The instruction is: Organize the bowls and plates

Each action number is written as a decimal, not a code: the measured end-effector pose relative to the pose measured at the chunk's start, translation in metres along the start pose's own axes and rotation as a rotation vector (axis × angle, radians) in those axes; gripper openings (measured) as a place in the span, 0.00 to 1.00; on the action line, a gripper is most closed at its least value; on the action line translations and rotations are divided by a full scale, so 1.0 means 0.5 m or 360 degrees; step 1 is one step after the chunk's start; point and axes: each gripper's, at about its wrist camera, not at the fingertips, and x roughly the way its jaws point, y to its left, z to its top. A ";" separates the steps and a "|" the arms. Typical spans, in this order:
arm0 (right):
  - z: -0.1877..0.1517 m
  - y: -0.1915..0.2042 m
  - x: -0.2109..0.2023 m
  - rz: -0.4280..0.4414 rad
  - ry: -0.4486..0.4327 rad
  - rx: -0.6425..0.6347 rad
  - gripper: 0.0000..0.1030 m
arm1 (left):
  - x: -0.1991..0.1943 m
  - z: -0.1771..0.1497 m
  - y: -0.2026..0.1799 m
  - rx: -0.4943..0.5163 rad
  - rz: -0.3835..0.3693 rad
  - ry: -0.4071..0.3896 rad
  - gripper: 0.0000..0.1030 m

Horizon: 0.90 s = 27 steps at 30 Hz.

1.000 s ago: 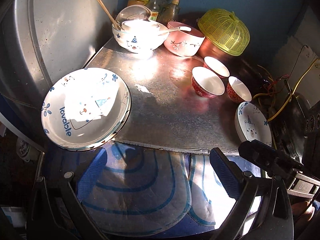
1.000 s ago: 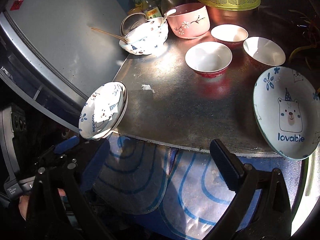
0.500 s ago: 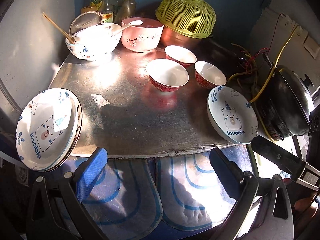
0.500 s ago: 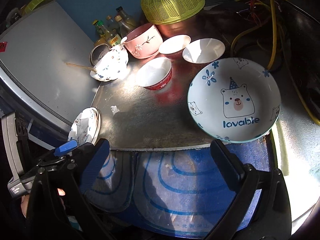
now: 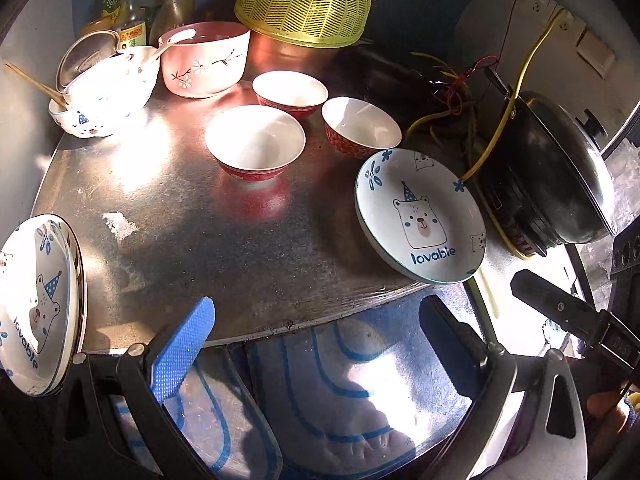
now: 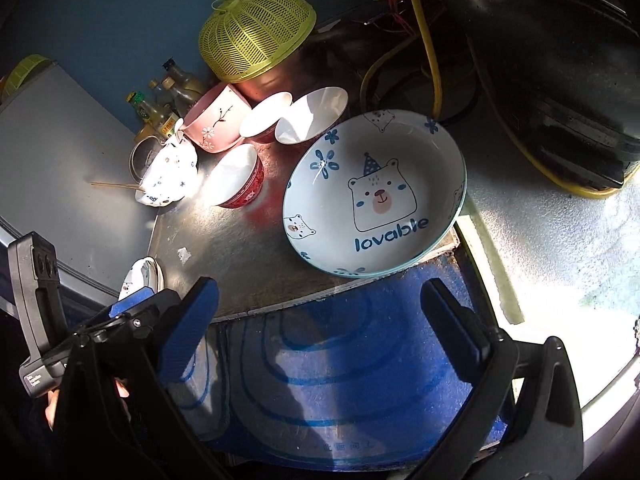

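A bear "lovable" plate (image 5: 420, 216) lies at the metal table's front right corner; it fills the middle of the right wrist view (image 6: 376, 196). A stack of like plates (image 5: 36, 304) overhangs the front left edge, small in the right wrist view (image 6: 140, 276). Three red-and-white bowls (image 5: 256, 146) stand mid-table, also in the right wrist view (image 6: 240, 176). A pink bowl (image 5: 204, 60) and a white bear bowl (image 5: 104, 96) stand behind. My left gripper (image 5: 316, 340) is open and empty before the table's front edge. My right gripper (image 6: 320, 320) is open and empty, just short of the right plate.
A yellow-green mesh food cover (image 5: 304, 4) and several bottles (image 5: 132, 20) stand at the back. A black wok (image 5: 560, 184) with yellow and red wires (image 5: 492, 136) sits right of the table. A grey fridge side (image 6: 52, 160) is at left. A blue-striped mat (image 6: 344, 380) lies below.
Both grippers have swung to the right. The right plate has grown larger and more central in both views; the left stack has slid toward the left edge. Both grippers stay open.
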 end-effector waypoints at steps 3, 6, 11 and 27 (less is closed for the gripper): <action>0.005 -0.029 -0.011 -0.0005 -0.0058 0.0089 0.99 | 0.020 0.018 -0.009 0.0026 -0.0036 0.0017 1.00; 0.011 -0.052 -0.013 -0.0043 -0.0087 0.0148 0.98 | 0.042 0.039 -0.017 0.0047 -0.0071 0.0025 1.00; 0.034 -0.086 0.012 -0.0149 -0.0122 0.0218 0.83 | 0.105 0.082 -0.030 0.0068 -0.0148 0.0061 0.99; 0.081 -0.149 0.118 -0.0365 -0.0153 0.0378 0.21 | 0.300 0.154 -0.071 0.0134 -0.0322 0.0254 0.43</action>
